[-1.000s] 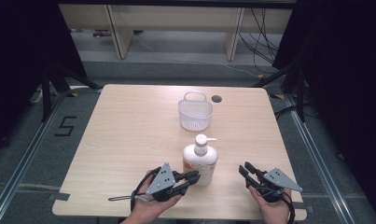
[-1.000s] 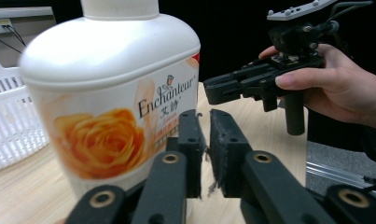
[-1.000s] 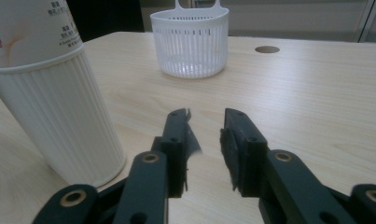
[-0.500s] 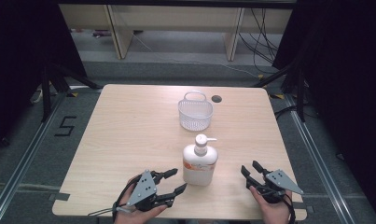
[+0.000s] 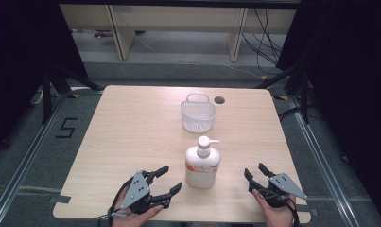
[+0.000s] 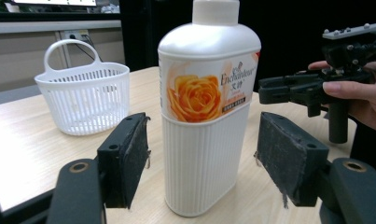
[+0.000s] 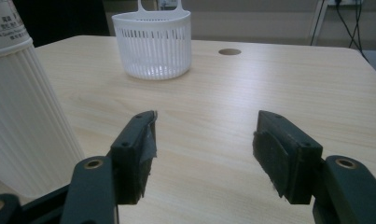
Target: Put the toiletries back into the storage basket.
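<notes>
We judge tipping to be the main risk: the bottle (image 5: 203,163) is tall on a narrow base, so a pad striking it high or from one side only could knock it over on the bench (image 5: 131,137). A second risk is slip, since the ribbed lower body looks smooth.

The left hand-held gripper (image 5: 165,181) has just been opening; its jaws stand wide, the bottle ahead between the pads, neither pressing on it. The right hand-held gripper (image 5: 255,172) has likewise just been opening, with nothing between its jaws.

The bottle stands upright near the front edge of the bench, between both grippers, well apart from the basket (image 5: 198,113). It is white with a pump top and an orange rose label (image 6: 197,95).
</notes>
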Tool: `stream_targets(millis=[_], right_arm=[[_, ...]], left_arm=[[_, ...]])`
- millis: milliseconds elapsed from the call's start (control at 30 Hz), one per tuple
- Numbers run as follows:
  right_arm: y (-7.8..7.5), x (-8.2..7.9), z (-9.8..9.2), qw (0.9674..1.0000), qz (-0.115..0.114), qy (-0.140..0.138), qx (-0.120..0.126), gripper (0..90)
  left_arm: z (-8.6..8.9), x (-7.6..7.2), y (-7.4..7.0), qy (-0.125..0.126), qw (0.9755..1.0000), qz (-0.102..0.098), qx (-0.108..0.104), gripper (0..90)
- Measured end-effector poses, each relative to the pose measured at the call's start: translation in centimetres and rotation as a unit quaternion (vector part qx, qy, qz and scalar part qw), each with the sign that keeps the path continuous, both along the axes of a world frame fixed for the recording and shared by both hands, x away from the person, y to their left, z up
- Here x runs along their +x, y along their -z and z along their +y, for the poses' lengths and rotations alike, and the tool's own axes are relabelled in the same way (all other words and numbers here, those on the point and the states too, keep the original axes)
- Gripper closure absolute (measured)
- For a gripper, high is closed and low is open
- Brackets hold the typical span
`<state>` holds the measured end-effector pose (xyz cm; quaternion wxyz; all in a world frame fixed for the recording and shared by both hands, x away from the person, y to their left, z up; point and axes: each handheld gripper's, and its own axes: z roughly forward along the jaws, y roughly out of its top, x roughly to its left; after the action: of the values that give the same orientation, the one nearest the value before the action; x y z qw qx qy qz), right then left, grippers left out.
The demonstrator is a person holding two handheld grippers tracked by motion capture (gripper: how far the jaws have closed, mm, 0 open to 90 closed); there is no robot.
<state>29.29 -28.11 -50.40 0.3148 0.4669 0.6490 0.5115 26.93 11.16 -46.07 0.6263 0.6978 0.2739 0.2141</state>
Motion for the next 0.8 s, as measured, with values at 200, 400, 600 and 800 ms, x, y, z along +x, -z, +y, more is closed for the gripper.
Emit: stream_targets(millis=[200,400,600,800], right_arm=[[-0.1,0.3,0.1,0.9999,0.013,0.007,-0.003,38.9],[-0.4,0.1,0.0,0.9998,0.017,0.011,0.005,39.4],[-0.5,0.1,0.3,0.9999,0.001,0.012,0.0,39.7],[-0.4,0.3,0.6,1.0,0.002,0.005,0.006,39.8]], left_arm=[[-0.8,-0.1,-1.1,-0.024,0.9995,-0.02,0.007,34.6],[-2.7,-0.5,-2.5,-0.032,0.9988,-0.037,0.003,35.1],[-4.6,-0.7,-4.5,-0.046,0.9972,-0.058,-0.002,36.1],[-6.0,-0.3,-5.6,-0.068,0.996,-0.058,-0.003,37.0]])
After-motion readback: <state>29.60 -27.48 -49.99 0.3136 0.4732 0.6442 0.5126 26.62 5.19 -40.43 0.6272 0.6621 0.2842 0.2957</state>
